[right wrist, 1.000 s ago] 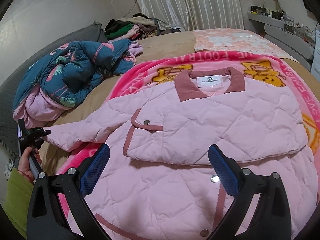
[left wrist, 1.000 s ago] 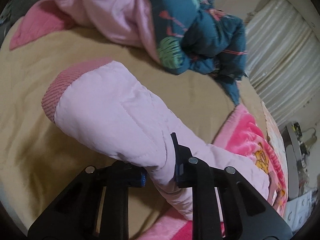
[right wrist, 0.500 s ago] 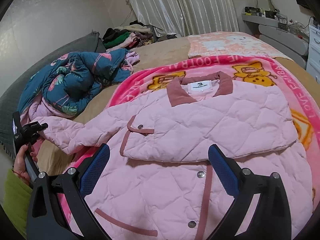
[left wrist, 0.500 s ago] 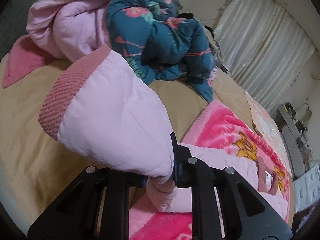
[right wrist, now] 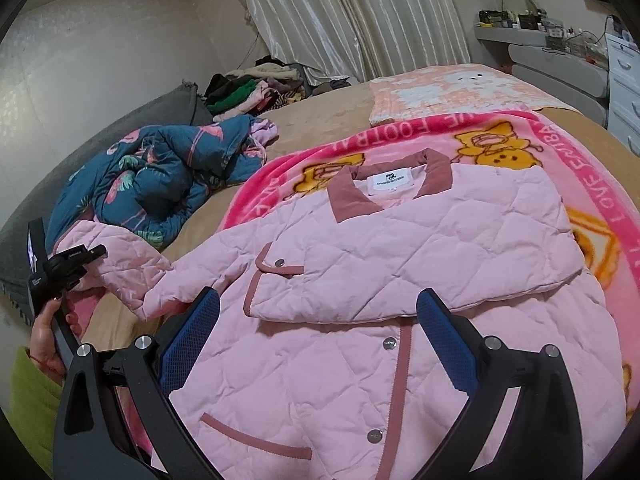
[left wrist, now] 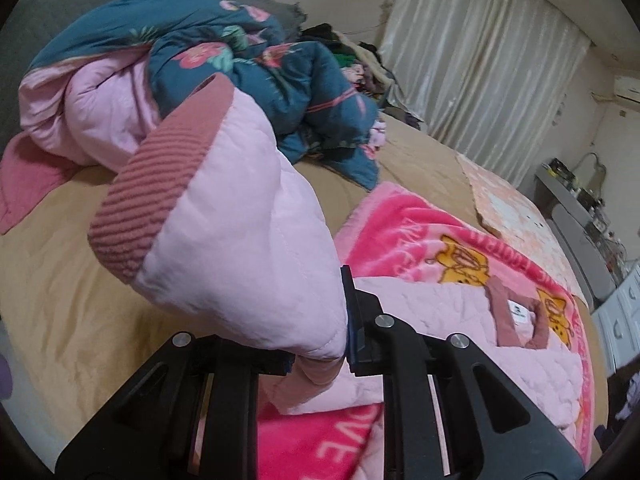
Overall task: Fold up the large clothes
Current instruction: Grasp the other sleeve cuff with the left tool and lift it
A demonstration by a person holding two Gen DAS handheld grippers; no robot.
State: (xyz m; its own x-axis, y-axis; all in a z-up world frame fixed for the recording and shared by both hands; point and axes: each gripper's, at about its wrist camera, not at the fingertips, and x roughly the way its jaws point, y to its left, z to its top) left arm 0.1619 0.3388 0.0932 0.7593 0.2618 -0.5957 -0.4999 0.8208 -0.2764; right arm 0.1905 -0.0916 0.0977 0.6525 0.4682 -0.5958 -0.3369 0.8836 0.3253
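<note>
A pink quilted jacket (right wrist: 400, 264) lies front-up on a bright pink blanket (right wrist: 440, 128), its dark pink collar (right wrist: 352, 200) toward the curtains. One sleeve is folded across the chest. My left gripper (left wrist: 320, 356) is shut on the other sleeve (left wrist: 240, 240) and holds it lifted off the bed, ribbed cuff (left wrist: 152, 200) pointing up-left. In the right wrist view the left gripper (right wrist: 76, 260) shows at the far left, sleeve in it. My right gripper (right wrist: 316, 332) is open and empty above the jacket's lower front.
A rumpled teal flowered quilt with pink lining (right wrist: 160, 176) lies on the tan sheet (left wrist: 60, 280) at the bed's head. A heap of clothes (right wrist: 252, 88) lies near the curtains. A peach patterned blanket (right wrist: 448, 88) lies beyond the jacket. Shelves and drawers (right wrist: 560, 52) stand at the right.
My left gripper has raised the sleeve off the bed and swung it toward the jacket body. The right gripper has drawn slightly nearer the jacket and stays open.
</note>
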